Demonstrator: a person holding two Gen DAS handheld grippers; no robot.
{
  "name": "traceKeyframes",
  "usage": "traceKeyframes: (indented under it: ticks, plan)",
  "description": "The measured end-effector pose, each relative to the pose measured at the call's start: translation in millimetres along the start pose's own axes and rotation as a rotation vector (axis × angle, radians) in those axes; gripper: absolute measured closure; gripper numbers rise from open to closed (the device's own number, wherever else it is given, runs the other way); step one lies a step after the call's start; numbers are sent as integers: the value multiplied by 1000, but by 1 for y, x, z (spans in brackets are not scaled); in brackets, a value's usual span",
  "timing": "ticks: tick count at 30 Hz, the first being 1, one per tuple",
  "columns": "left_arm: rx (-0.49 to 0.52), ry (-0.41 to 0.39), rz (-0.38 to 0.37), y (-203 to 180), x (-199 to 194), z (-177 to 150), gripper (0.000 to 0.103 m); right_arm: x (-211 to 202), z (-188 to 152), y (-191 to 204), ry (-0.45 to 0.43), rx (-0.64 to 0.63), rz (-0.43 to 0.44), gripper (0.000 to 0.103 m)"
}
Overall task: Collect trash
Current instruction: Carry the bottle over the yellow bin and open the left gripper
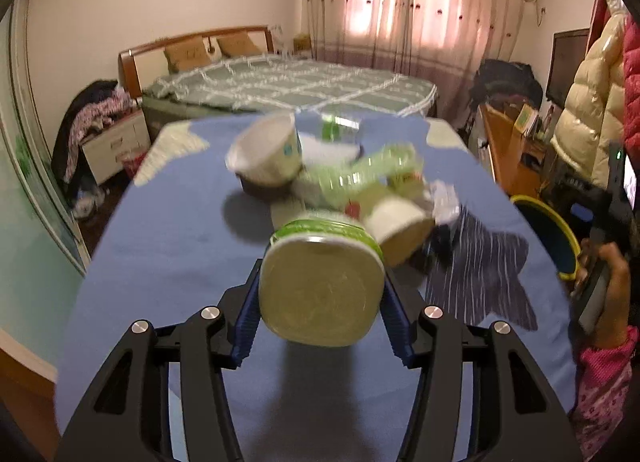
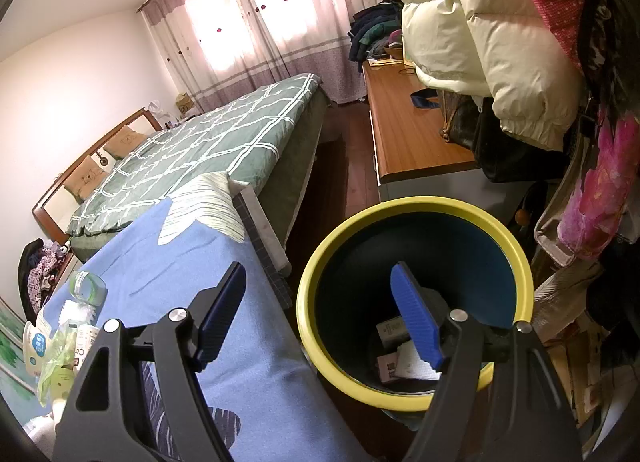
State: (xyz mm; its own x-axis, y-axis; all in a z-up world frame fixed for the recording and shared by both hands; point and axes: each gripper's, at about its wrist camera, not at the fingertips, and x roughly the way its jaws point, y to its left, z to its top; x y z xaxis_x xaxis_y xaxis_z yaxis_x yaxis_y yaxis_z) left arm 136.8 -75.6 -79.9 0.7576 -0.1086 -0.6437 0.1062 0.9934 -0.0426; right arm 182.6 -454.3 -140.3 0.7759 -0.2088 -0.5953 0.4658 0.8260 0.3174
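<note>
My left gripper is shut on a cream plastic cup with a green band, bottom toward the camera, held just above the blue cloth. Behind it lies a heap of trash: a white paper cup, a crumpled green bottle, a tan cup and white paper. My right gripper stands open with nothing between its blue pads, hovering over the gap between the table edge and the yellow-rimmed bin. The bin holds small cartons and paper. The trash heap shows at the far left.
The blue cloth covers a table whose edge runs beside the bin. A bed stands beyond, a wooden desk at right, and hanging coats crowd the right side. A person's hand and pink sleeve hold the other gripper.
</note>
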Motion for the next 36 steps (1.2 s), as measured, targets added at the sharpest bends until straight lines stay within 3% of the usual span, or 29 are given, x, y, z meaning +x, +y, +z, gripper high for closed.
traceKeyframes:
  ticks: [11,20,27,32,36]
  plan:
    - [22,-55,3,5,12,51,51,0,0,0,3,-1,1,32]
    - [37,-66,20,4,17,71,51,-1,1,-1,5,5,23,32]
    - [57,-100,17,1,-8,81,51,-2,3,-2,2,5,40,31]
    - [97,-117,-27,-17,-31,90,51,-19,6,-12,-5,15,78,27]
    - [133,-144,-80,-41,-47,100,51,-40,2,-24,-42,-15,54,26]
